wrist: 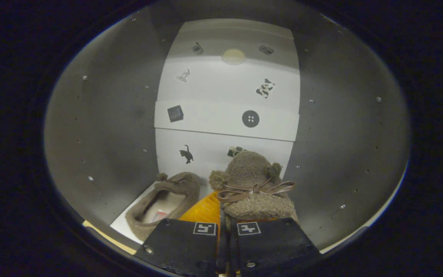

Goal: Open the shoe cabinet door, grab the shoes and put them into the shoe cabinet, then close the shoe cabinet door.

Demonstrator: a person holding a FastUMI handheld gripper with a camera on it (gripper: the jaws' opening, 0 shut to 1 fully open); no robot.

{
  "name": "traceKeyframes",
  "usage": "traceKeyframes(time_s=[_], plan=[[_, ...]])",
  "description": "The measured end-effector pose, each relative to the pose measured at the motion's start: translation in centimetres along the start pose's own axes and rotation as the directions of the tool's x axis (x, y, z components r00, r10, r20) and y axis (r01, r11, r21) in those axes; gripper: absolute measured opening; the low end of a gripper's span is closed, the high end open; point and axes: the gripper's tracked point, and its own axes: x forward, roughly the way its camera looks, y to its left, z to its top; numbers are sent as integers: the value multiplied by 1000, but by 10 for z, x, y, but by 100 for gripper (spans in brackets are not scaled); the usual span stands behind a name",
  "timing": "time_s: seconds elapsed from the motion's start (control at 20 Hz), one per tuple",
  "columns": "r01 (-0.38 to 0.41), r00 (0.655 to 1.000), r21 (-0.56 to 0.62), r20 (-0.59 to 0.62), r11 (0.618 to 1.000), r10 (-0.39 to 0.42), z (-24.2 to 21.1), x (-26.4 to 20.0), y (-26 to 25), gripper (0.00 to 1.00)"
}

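Observation:
I am looking into the shoe cabinet (102, 127), whose grey side walls rise on both sides and whose white back panel carries small black pictures. My gripper (224, 231) is shut on a brown fuzzy shoe (254, 181) with a brown ribbon bow and an orange sole; its rim is pinched between the black fingers (183, 242). The held shoe hangs tilted just ahead of the fingers, above the cabinet floor. A second matching brown shoe (164, 200) lies on the white floor to the left of the fingers, its opening facing up.
A white shelf (225, 121) crosses the back of the cabinet at mid height. Rows of small pegs and holes dot the side walls (344, 134). The cabinet's pale front edge (102, 234) runs beneath the fingers.

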Motion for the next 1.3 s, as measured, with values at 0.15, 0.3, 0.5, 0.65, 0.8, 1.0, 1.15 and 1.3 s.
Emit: traceKeyframes(time_s=[0.15,0.3,0.5,0.65,0.8,1.0,1.15,1.3], plan=[[-19,999,10,-47,1000,19,-14,23,6,7],[-33,993,67,-109,997,40,-28,34,12,7],[11,984,141,-175,990,14,-40,43,7,7],[37,976,173,-218,984,2,-46,46,5,7],[40,962,193,-273,980,14,-51,48,6,10],[45,954,202,-300,978,18,-53,46,7,20],[31,954,187,-297,982,27,-50,38,9,28],[47,960,128,-279,991,-9,-47,28,7,41]])
